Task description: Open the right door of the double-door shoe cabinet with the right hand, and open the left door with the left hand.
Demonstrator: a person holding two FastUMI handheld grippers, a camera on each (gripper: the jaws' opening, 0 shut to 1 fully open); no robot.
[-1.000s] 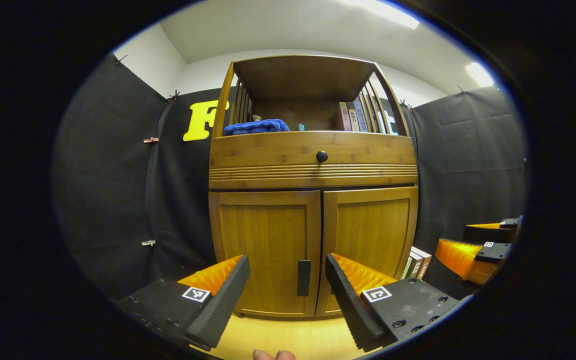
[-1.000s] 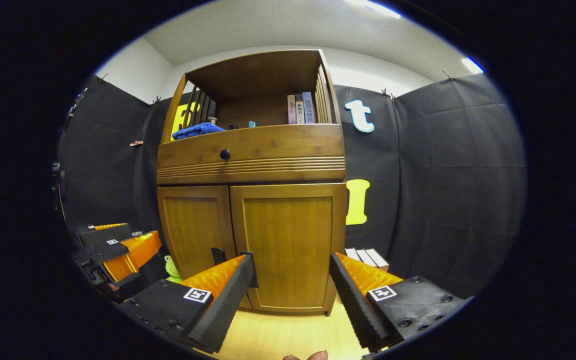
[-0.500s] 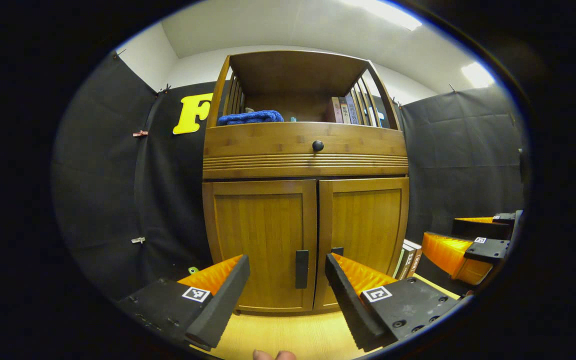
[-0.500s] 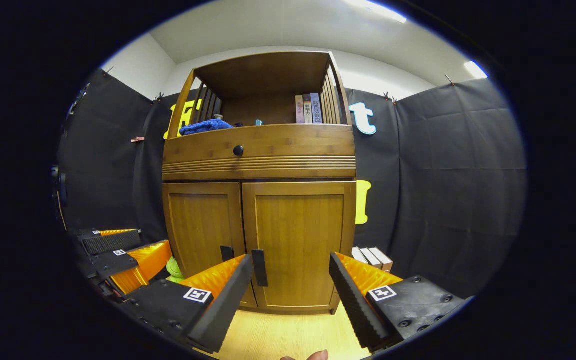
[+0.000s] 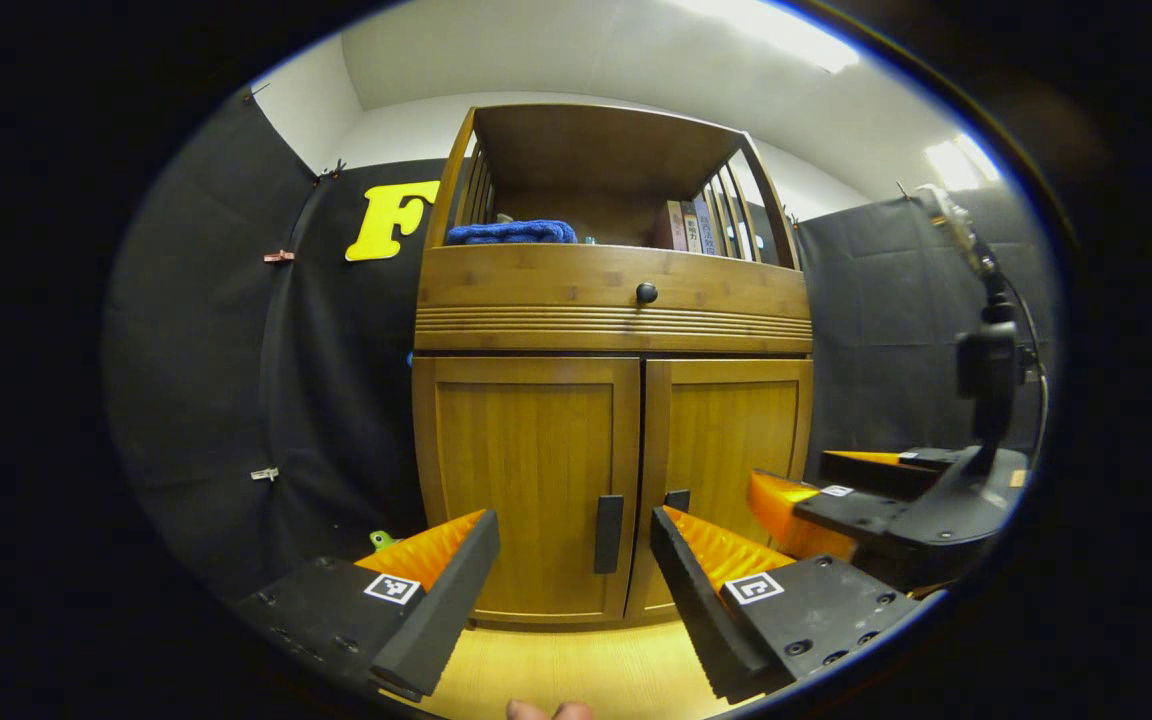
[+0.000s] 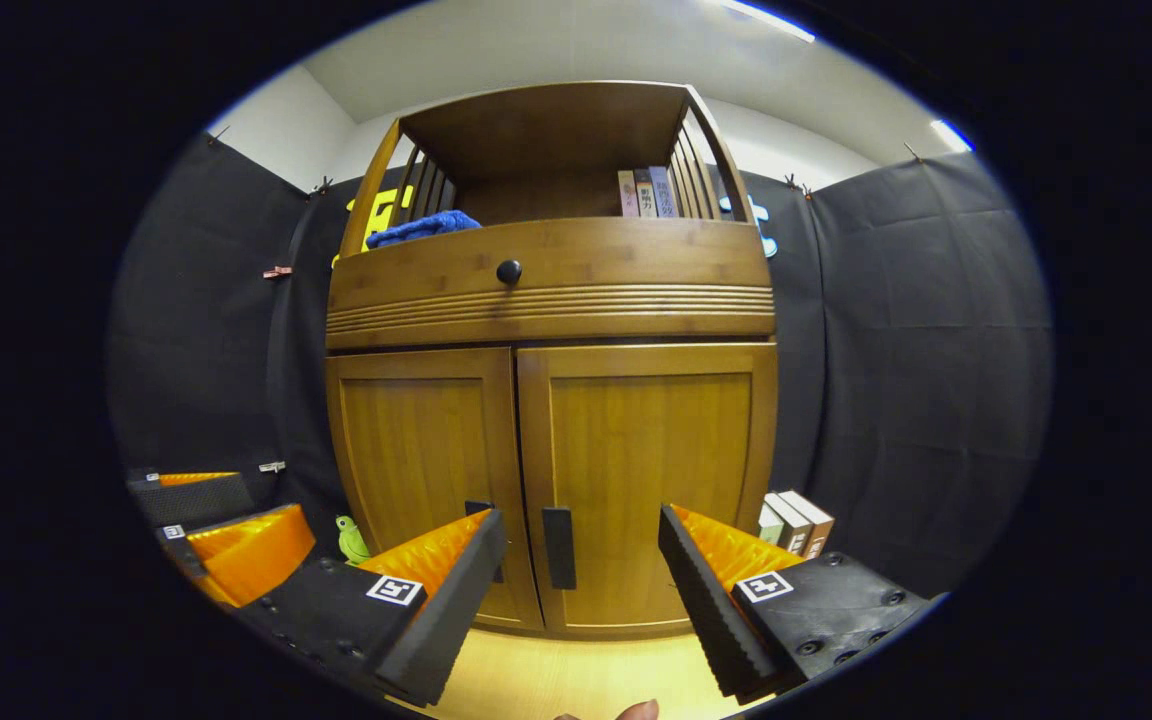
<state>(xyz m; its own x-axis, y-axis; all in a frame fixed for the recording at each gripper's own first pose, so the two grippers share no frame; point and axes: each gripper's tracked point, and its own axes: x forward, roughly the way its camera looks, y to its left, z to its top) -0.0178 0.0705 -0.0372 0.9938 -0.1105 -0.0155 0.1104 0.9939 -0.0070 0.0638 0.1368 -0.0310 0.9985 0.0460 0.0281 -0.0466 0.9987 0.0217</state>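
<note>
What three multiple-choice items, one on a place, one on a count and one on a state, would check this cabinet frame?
1. Where does the folded blue towel lie?
A. on the floor
B. on the open top shelf
C. on a door handle

2. How many round black knobs does the drawer front carry?
A. one
B. two
C. three

3. How do the two brown wooden cabinet doors stand?
A. both shut
B. right open
C. both open

Answers: B, it rests behind the shelf's front rail; A, a single knob shows; A, both panels sit flush, with both open grippers short of the handles.
</note>
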